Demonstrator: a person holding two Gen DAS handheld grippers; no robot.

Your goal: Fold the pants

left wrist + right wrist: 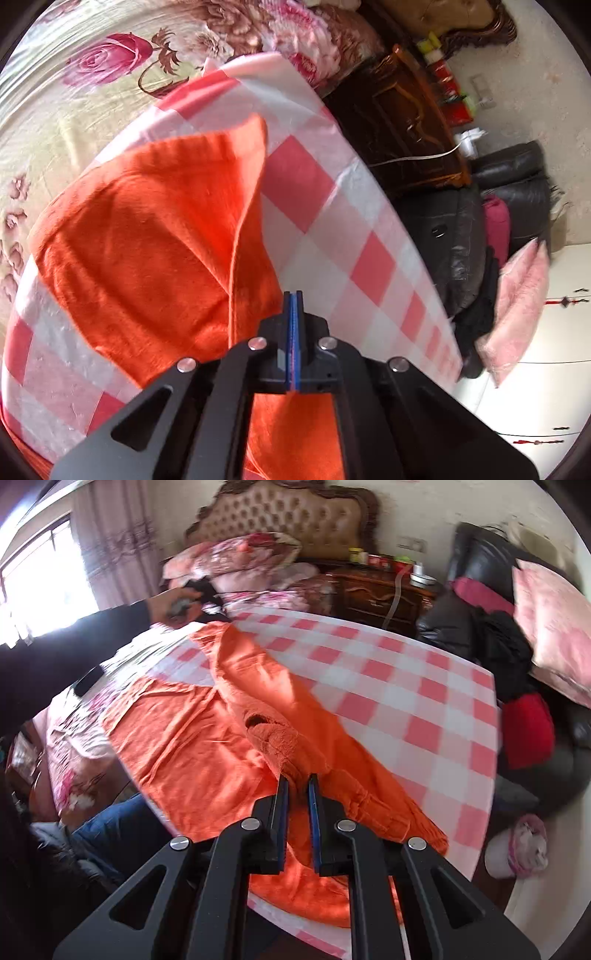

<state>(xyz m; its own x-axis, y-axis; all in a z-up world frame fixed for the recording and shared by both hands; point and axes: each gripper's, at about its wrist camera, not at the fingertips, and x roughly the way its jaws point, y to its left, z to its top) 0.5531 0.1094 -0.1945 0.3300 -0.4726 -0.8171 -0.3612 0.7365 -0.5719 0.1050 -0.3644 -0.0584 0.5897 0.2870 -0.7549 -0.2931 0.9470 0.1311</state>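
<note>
Orange pants (207, 734) lie spread on a round table with a pink and white checked cloth (424, 701). My right gripper (297, 781) is shut on a bunched fold of the orange pants and holds it above the table. My left gripper (294, 295) has its jaws pressed together over the pants (147, 236); a thin line of cloth seems to sit between the pads, but I cannot tell whether it holds the pants. In the right wrist view the left gripper (207, 590) sits in a hand at the far end of the pants.
A bed with a floral blanket (55, 122) lies beyond the table. A dark wooden nightstand (384, 590) and a black leather chair (480, 572) with pink cushions stand to the right. The person's blue-jeaned leg (110, 830) is by the table's near left edge.
</note>
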